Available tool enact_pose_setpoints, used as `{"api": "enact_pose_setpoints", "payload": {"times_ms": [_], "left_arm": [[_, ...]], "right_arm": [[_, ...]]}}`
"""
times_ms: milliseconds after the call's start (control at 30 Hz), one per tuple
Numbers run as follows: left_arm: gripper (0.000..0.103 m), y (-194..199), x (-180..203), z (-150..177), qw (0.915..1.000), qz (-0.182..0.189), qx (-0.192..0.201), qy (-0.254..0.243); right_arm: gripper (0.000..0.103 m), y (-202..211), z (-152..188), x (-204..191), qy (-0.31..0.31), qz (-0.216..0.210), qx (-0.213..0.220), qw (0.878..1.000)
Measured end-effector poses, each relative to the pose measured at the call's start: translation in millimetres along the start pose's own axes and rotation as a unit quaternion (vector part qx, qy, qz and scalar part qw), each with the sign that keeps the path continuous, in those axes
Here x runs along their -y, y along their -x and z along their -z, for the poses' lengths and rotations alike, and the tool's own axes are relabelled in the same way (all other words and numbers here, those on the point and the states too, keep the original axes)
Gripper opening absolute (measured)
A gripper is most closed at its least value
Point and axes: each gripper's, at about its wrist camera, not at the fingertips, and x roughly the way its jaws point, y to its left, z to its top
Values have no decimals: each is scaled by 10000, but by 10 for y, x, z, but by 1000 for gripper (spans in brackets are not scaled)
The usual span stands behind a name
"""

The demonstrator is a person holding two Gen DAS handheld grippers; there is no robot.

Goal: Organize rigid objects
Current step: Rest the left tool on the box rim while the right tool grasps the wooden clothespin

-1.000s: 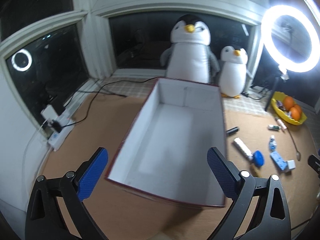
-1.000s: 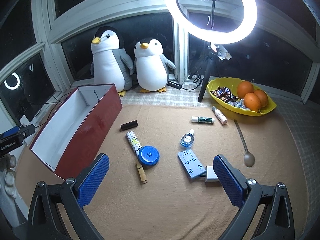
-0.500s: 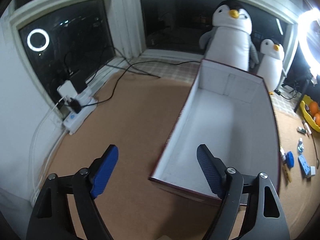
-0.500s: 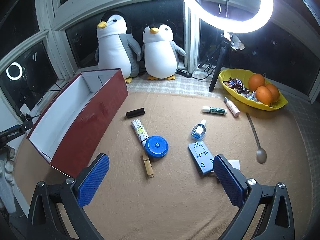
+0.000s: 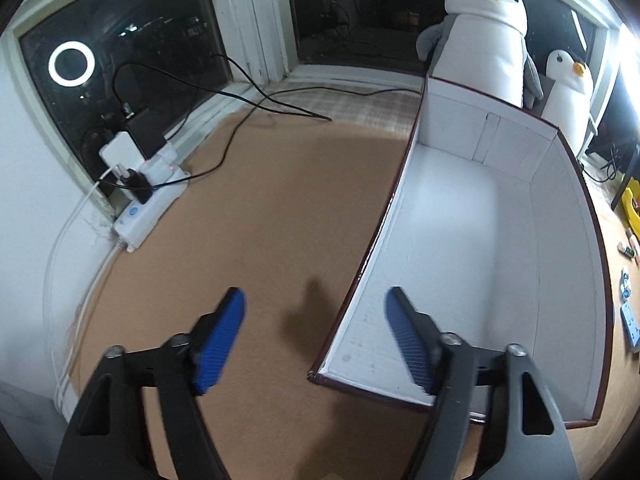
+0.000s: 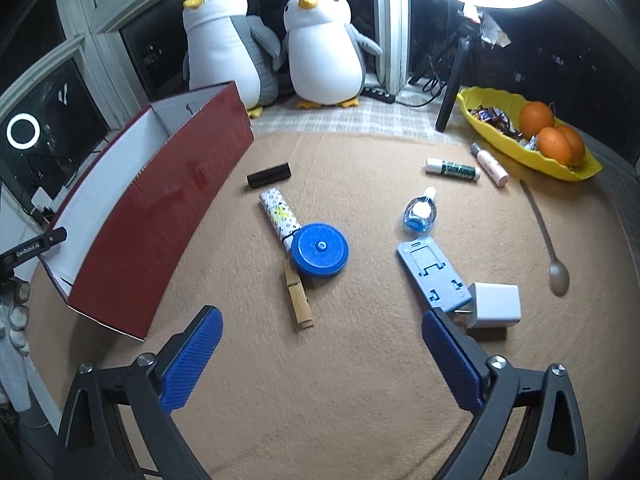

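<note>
**Two open claws over box and scattered items**

On the tan tabletop (image 6: 360,380), the right claw (image 6: 320,356) hovers low with its blue fingers spread wide, gripping nothing, aimed toward 12 o'clock over the scattered items. Between its fingers and just ahead lies a wooden clothespin (image 6: 298,298), long axis running roughly 11 to 5 o'clock, its far end touching a round blue disc (image 6: 319,250). A patterned tube (image 6: 279,218) lies against the disc at 11 o'clock, pointing the same way. Beyond it a black cylinder (image 6: 268,175) lies nearly crosswise, 8 to 2 o'clock. At 1 o'clock of the right finger sit a blue phone stand (image 6: 434,276) and a white charger (image 6: 494,306), touching each other. A small blue bottle (image 6: 420,212) rests farther off, cap toward 12 o'clock. A spoon (image 6: 546,236) lies at 2 o'clock, bowl nearest the camera.

The left claw (image 5: 316,336) is released too, tilted down, straddling the near left wall of the red box (image 5: 500,240): its right finger hangs over the white interior, its left over bare tabletop. The box's long axis runs toward 1 o'clock, ending at the large plush penguin (image 5: 484,40).
</note>
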Motion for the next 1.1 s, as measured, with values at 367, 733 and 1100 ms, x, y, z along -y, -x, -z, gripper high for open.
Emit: {"api": "enact_pose_setpoints", "payload": {"times_ms": [367, 733, 1100], "left_arm": [[57, -140, 31, -12, 9999, 75, -123, -44], [53, -176, 35, -8, 9997, 164, -168, -30], [53, -196, 32, -18, 9995, 228, -205, 3]], "right_arm": [[62, -481, -110, -169, 237, -110, -483, 9985], [42, -822, -179, -228, 376, -144, -904, 9951], [14, -846, -155, -247, 547, -129, -965, 9937]]}}
